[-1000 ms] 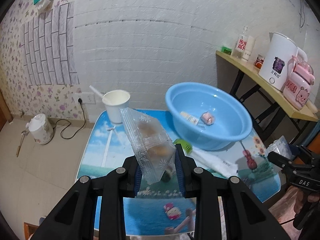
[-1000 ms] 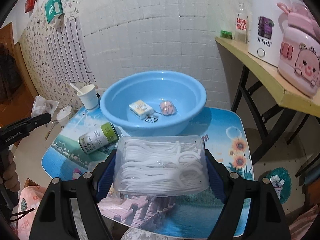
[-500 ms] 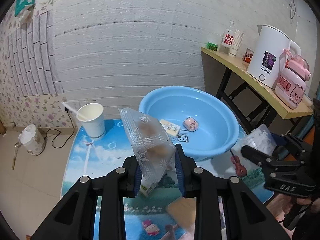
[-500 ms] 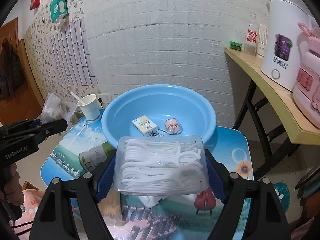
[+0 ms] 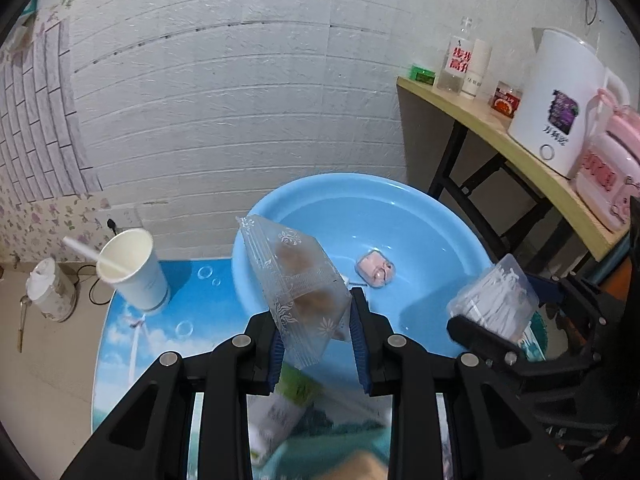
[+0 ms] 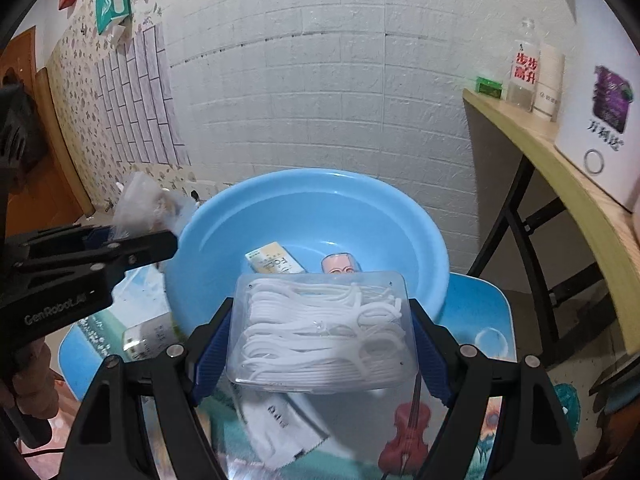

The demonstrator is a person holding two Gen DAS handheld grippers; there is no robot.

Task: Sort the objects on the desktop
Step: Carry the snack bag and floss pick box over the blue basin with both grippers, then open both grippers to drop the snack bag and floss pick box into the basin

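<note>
- Both grippers have come in toward the blue basin (image 6: 308,216) since a second ago; it fills more of each view, and the cylindrical can once plain on the tabletop is now half hidden under the left gripper.
- Left gripper (image 5: 316,340) is clamped on a clear snack packet (image 5: 296,284), whose lower end sits between the blue pads while the rest rises tilted to the left, over the basin's near rim.
- That packet is crinkly transparent film printed with white floral lace, with brown pieces showing through.
- Right gripper (image 6: 316,344) is clamped on a floss pick box (image 6: 320,324), held flat across the jaws just in front of the basin's near rim.
- Its box is rigid clear plastic with rounded corners, packed with white picks.
- Smooth, round and glossy, the basin holds a yellow-and-white small carton (image 6: 274,264) and a pink case (image 5: 374,270), lying close together on its floor.
- On the picture-printed table (image 5: 132,344), a white paper cup (image 5: 134,270) with a stick in it stands left of the basin.
</note>
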